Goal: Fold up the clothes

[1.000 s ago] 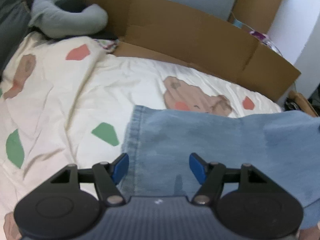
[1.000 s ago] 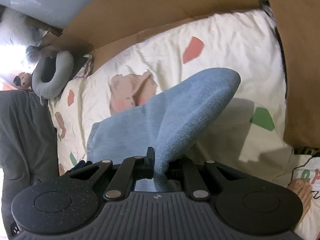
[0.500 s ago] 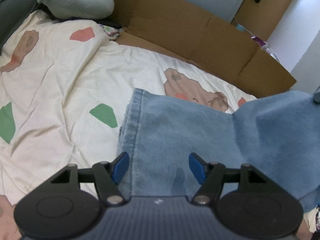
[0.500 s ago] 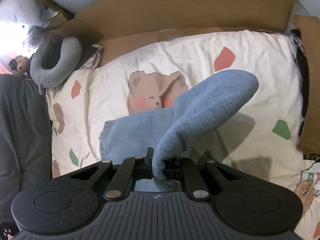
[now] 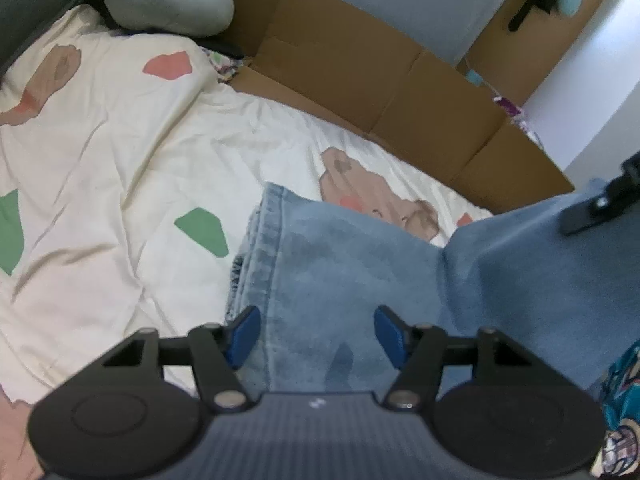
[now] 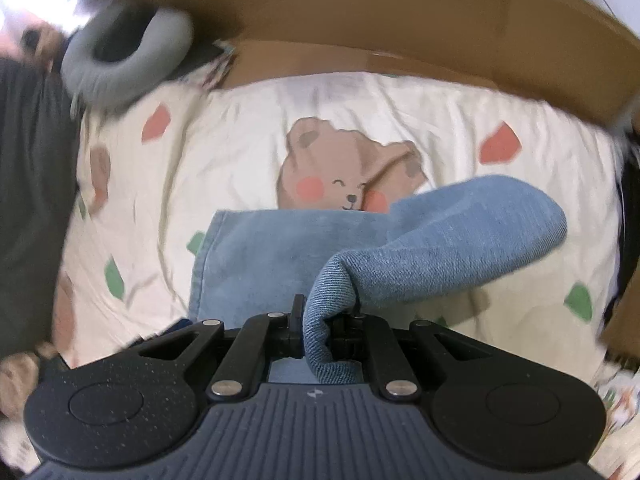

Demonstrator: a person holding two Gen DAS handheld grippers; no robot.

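Right fingers (image 6: 324, 320) clenched on jeans (image 5: 360, 280) hem, lifting it over the bed (image 5: 120, 152); left fingers (image 5: 316, 332) released, closing slightly over near-left denim. Soft, heavy; grip hems.

Black hand-held gripper (image 5: 316, 330) — ribbed grey body, blue fingertips (image 5: 243, 334), silver screws.

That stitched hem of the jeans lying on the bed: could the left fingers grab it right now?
Probably yes. The left gripper stands open just above the jeans, with the hem beside its left finger and nothing covering it.
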